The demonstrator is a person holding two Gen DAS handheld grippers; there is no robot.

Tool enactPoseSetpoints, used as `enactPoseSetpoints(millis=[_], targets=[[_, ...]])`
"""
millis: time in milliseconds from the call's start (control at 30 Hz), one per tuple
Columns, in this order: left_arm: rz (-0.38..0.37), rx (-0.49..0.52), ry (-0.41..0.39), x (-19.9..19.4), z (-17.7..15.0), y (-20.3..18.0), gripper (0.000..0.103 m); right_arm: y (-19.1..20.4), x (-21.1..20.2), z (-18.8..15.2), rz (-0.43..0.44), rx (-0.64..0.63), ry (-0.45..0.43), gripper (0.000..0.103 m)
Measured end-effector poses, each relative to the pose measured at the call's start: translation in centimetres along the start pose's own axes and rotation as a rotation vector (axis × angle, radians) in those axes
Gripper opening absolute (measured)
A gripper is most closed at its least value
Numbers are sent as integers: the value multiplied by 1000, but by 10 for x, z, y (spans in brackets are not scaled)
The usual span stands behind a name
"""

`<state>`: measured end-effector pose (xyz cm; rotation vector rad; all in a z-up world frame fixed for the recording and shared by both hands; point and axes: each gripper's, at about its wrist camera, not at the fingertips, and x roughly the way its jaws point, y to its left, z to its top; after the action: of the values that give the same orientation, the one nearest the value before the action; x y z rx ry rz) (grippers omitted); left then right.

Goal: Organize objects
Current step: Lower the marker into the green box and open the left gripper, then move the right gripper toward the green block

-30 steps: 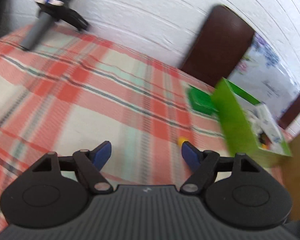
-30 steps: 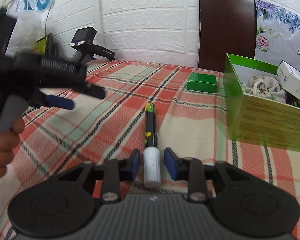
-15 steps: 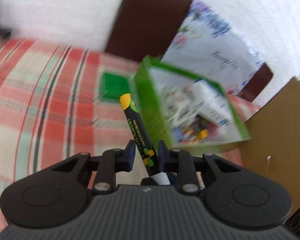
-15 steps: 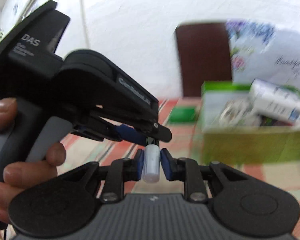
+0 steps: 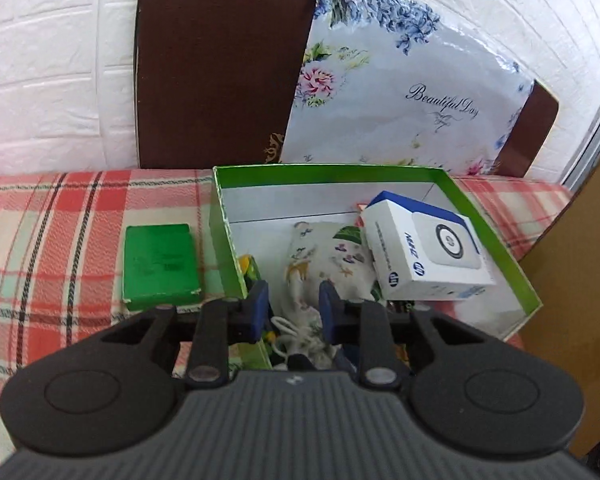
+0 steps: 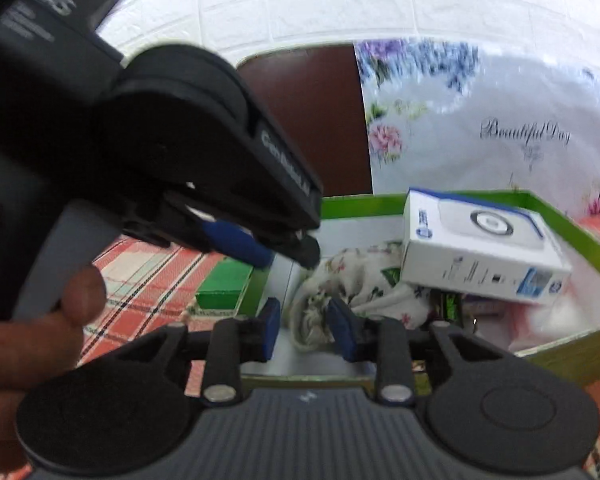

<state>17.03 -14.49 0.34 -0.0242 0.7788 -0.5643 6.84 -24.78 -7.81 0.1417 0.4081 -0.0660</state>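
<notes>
The green open box (image 5: 328, 168) holds a flowered cloth pouch (image 5: 324, 256) and a white and blue carton (image 5: 424, 256). A yellow and green bit (image 5: 247, 268) shows by the box's left inner wall; I cannot tell what it is. My left gripper (image 5: 294, 312) hangs over the box's near left part, jaws opening with nothing between them. In the right wrist view the same box (image 6: 340, 204), pouch (image 6: 364, 280) and carton (image 6: 480, 248) appear. My right gripper (image 6: 306, 330) sits over the box's near edge, jaws opening and empty. The left gripper (image 6: 284, 250) is just above and left of it.
A small flat green box (image 5: 160, 264) lies on the plaid cloth (image 5: 40, 240) left of the big box. Behind stand a brown chair back (image 5: 220, 60) and a flowered bag (image 5: 400, 100). A cardboard panel (image 5: 572, 320) rises at the right. A person's hand (image 6: 40, 320) holds the left gripper.
The black marker lay on the cloth in the right jaws, then both grippers pinched it in the air. Now neither holds it; both stand parted over the green box.
</notes>
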Motion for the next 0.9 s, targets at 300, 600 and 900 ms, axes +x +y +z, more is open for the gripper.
enactPoseSetpoints(millis=[300,600,900], targets=[[53,-17,-75,-44,-17,14,34,0,-34,-3,-11,46,-33,39],[248,-40,-39,-66,-60,72,41,38,-61,-1,37,-51,-50,40],[428,-81,-37,-79,-89,146,45,102,-25,-22,120,-194,114,44]])
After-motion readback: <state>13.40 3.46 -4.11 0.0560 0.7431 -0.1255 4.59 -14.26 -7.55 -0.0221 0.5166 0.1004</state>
